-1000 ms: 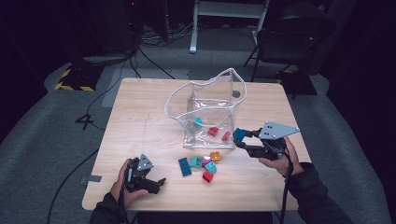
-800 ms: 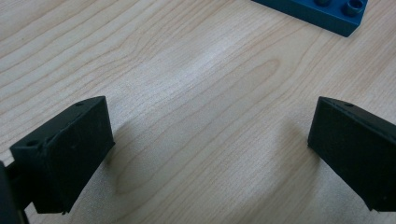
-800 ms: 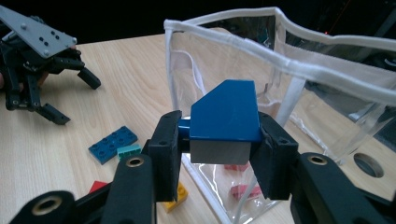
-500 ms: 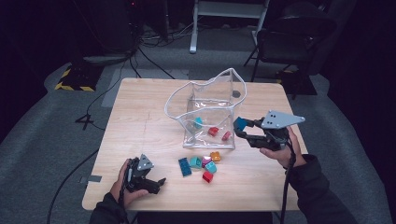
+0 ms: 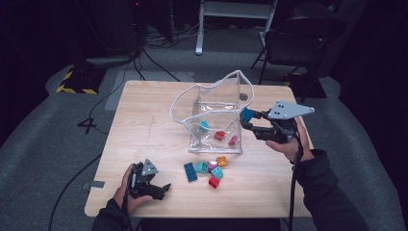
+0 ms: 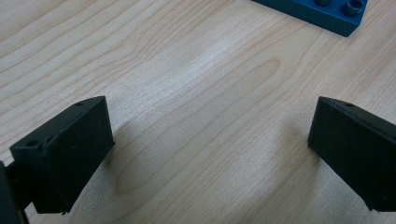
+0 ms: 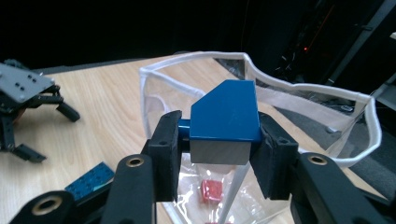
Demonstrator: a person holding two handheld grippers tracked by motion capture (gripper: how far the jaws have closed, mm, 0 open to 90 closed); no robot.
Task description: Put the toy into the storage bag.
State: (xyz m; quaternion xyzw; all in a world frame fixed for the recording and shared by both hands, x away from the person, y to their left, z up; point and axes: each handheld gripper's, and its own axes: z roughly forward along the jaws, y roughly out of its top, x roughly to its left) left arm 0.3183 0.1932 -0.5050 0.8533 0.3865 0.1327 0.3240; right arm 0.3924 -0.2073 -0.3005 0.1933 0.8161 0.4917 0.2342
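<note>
My right gripper (image 5: 248, 119) (image 7: 219, 140) is shut on a blue sloped block (image 5: 247, 114) (image 7: 225, 116) and holds it in the air at the right rim of the clear plastic bag (image 5: 216, 118) (image 7: 308, 98). The bag stands open on the table and holds a teal block (image 5: 204, 126) and two red blocks (image 5: 220, 135) (image 7: 211, 190). Near the table's front left edge my left gripper (image 5: 162, 190) (image 6: 205, 154) rests low over the bare wood, open, with nothing between its jaws. A dark blue flat brick (image 5: 190, 172) (image 6: 322, 11) lies just beyond it.
A small heap of loose blocks (image 5: 214, 168), teal, orange, pink and red, lies in front of the bag. The wooden table (image 5: 144, 125) has bare room on its left half. Chairs and cables stand on the dark floor behind.
The right gripper has risen with the blue block and moved left, up to the bag's right rim. The left gripper has stayed put.
</note>
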